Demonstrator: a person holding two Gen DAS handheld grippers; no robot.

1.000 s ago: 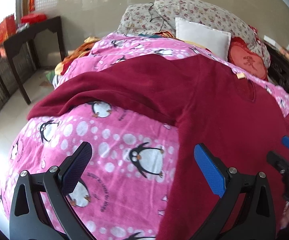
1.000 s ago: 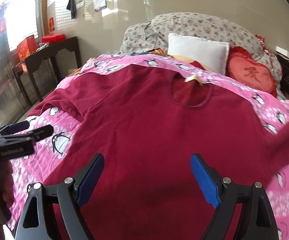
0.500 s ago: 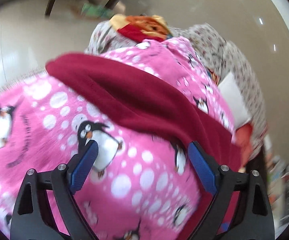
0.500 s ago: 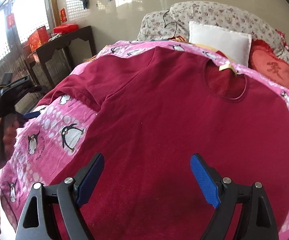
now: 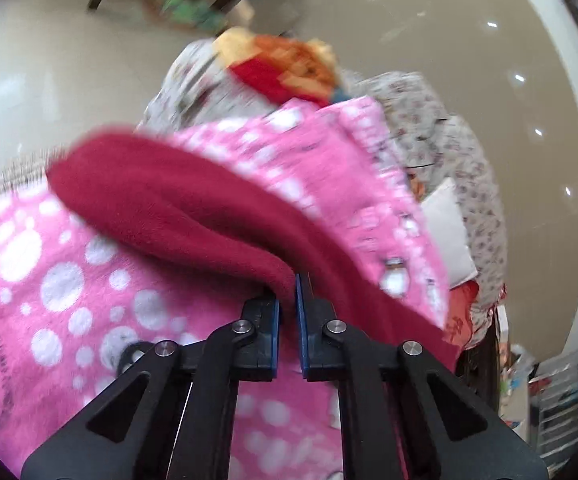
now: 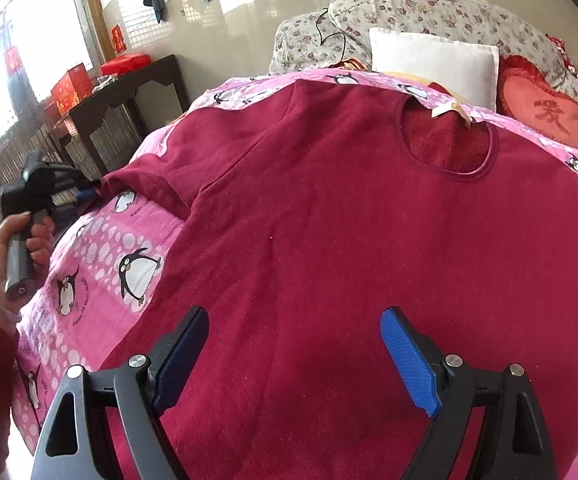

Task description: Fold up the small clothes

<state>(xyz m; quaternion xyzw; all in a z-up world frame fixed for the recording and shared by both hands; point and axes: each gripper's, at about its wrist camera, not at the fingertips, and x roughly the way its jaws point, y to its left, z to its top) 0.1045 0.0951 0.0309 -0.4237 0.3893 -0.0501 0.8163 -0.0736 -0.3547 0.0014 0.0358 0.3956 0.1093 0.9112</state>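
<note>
A dark red long-sleeved top (image 6: 353, 216) lies spread face up on a pink penguin blanket (image 6: 101, 256), collar toward the pillows. Its left sleeve (image 5: 177, 216) runs out to the bed's left edge. My left gripper (image 5: 287, 300) is shut on the edge of that sleeve; in the right wrist view it shows at the sleeve's end (image 6: 85, 194), held by a hand. My right gripper (image 6: 295, 356) is open and empty, hovering over the lower middle of the top.
A white pillow (image 6: 433, 64), a red heart cushion (image 6: 545, 116) and a floral quilt (image 6: 429, 12) are piled at the head of the bed. A dark wooden side table (image 6: 125, 96) with red boxes stands left of the bed.
My left gripper has swung to the sleeve at the bed's left edge and closed from open onto its edge. My right gripper has stayed open over the top, shifting slightly.
</note>
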